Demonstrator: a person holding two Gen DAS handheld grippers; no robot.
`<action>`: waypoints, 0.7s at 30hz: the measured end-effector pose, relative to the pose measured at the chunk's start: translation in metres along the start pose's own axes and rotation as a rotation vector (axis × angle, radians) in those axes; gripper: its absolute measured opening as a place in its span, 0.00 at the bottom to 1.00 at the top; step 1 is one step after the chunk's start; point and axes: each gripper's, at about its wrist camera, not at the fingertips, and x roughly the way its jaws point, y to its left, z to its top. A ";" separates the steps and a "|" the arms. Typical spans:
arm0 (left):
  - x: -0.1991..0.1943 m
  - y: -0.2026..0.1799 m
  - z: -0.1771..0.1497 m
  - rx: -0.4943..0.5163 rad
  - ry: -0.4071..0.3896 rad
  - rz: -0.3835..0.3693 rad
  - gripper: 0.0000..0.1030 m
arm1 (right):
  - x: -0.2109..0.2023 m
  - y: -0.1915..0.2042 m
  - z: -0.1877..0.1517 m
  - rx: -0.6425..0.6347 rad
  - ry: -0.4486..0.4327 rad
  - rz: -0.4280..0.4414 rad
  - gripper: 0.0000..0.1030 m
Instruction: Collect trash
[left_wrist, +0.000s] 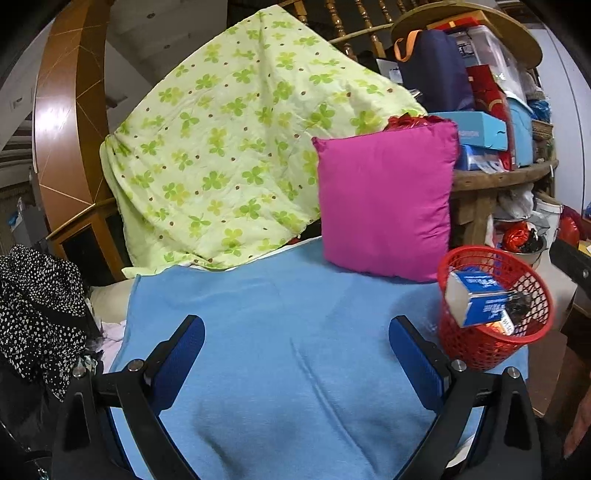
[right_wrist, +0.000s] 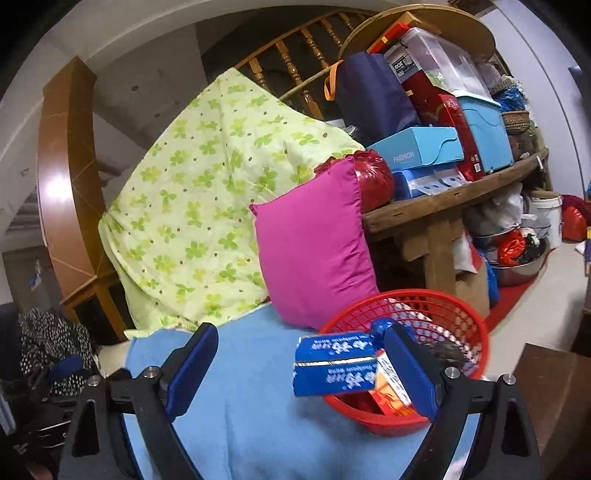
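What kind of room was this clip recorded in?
Most likely a lived-in home, a cluttered storage corner beneath a wooden stair railing. A clover-print quilt and pink cushion rest on a blue-covered surface, beside a wooden table piled with boxes.

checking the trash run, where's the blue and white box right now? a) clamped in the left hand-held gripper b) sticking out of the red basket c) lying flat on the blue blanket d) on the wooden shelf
b: the blue and white box sits tilted in the red basket, part of it poking above the rim, with other trash under it.
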 end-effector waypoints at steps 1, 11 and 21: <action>-0.002 -0.002 0.001 0.002 -0.001 -0.004 0.97 | -0.005 0.000 0.001 -0.009 0.012 -0.002 0.91; -0.022 -0.009 0.010 -0.002 -0.007 -0.009 0.97 | -0.043 0.005 0.010 -0.074 0.039 -0.032 0.91; -0.044 -0.017 0.022 -0.009 -0.040 0.003 0.97 | -0.076 0.006 0.021 -0.123 0.010 -0.054 0.91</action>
